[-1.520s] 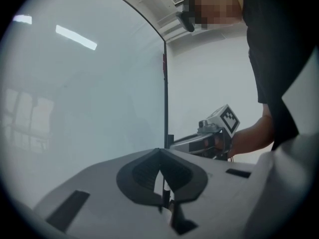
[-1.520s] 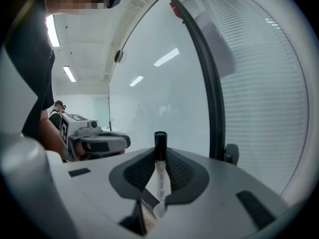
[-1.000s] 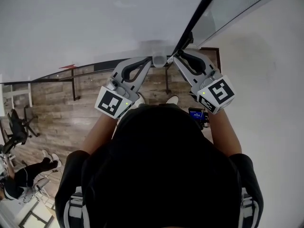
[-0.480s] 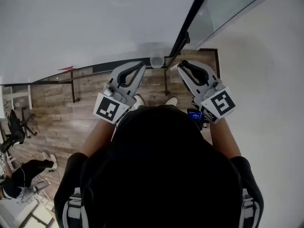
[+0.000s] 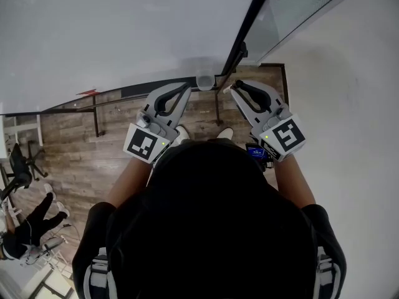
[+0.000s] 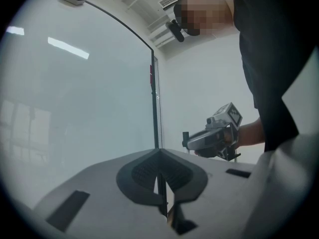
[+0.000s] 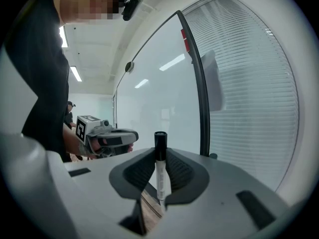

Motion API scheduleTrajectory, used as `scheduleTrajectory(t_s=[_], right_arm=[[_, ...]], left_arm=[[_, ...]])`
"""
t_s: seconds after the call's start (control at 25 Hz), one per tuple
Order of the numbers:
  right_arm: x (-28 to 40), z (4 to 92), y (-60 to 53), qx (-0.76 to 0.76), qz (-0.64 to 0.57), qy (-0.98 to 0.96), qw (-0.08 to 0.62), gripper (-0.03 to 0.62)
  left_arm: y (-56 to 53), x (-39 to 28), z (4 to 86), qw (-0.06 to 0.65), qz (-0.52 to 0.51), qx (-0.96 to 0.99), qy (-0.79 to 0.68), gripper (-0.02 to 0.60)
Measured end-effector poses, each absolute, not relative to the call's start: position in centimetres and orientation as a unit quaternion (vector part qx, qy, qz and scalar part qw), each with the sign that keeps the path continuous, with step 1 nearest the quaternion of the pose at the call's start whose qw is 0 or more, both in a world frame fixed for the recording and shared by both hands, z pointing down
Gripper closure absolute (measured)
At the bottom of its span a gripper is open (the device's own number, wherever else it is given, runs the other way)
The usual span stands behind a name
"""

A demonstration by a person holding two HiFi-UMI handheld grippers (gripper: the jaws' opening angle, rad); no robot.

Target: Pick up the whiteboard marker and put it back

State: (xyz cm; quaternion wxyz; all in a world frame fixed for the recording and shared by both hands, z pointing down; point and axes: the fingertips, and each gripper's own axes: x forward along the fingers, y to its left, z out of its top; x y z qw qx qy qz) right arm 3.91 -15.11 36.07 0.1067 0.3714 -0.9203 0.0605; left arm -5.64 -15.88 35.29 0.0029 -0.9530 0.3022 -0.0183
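Right claw (image 7: 159,159), still clamping marker (image 7: 161,176), barely moved.

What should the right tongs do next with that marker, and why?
Probably ease the right tongs toward the small grey cup at the whiteboard's lower edge, which looks like the holder. They clamp the marker upright, cap up, and the cup sits just ahead of their tips, so a short move should line it up.

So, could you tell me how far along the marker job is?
Pickup looks done: the right tool is clamped on the whiteboard marker, upright with its cap up. The left tool is shut and empty. Left to do: putting the marker back by the whiteboard.
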Motion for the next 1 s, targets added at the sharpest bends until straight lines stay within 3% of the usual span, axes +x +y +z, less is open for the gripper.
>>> scheduleTrajectory(t_s=[1.0], right_arm=[[3.7,35.3,-16.1,0.376,0.065,-0.919,0.099,0.531]], left_arm=[[-17.0,-5.5,34.7,-0.020,-0.003,-0.954,0.298,0.578]])
